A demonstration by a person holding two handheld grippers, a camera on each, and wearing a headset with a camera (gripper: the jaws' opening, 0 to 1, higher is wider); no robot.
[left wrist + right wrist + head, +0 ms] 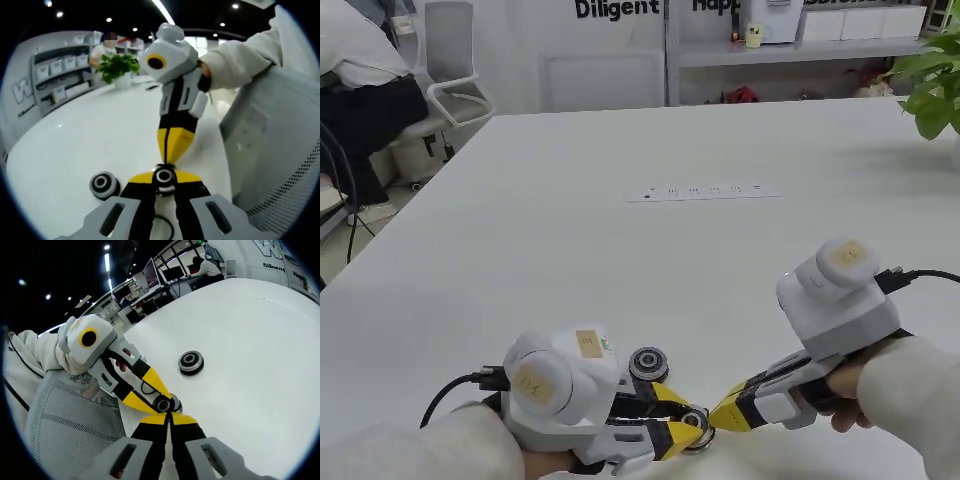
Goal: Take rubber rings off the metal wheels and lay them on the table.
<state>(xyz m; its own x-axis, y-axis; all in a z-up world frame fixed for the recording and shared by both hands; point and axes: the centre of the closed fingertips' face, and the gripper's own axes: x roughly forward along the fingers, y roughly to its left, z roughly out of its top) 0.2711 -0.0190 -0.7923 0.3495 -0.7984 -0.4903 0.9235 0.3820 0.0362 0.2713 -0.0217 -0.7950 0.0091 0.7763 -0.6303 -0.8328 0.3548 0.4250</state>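
A small metal wheel (pixel 697 422) with a black rubber ring sits between the yellow tips of my left gripper (pixel 690 432), which is shut on it near the table's front edge. In the left gripper view the wheel (pixel 165 176) faces the camera between the jaws. My right gripper (pixel 719 417) comes in from the right; its tips are pressed together at the wheel's rim, on the ring. The right gripper view has its own tips (pixel 170 416) meeting the held wheel (pixel 163 403). A second ringed wheel (pixel 648 363) (pixel 104 184) (pixel 191 361) lies flat on the table just behind.
The white table (pixel 620 270) stretches far ahead, with a power strip (pixel 705 191) set in its middle. A green plant (pixel 932 90) stands at the right edge. An office chair (pixel 450 75) and a seated person (pixel 360 90) are at the far left. A mesh chair back (pixel 270 150) is close behind me.
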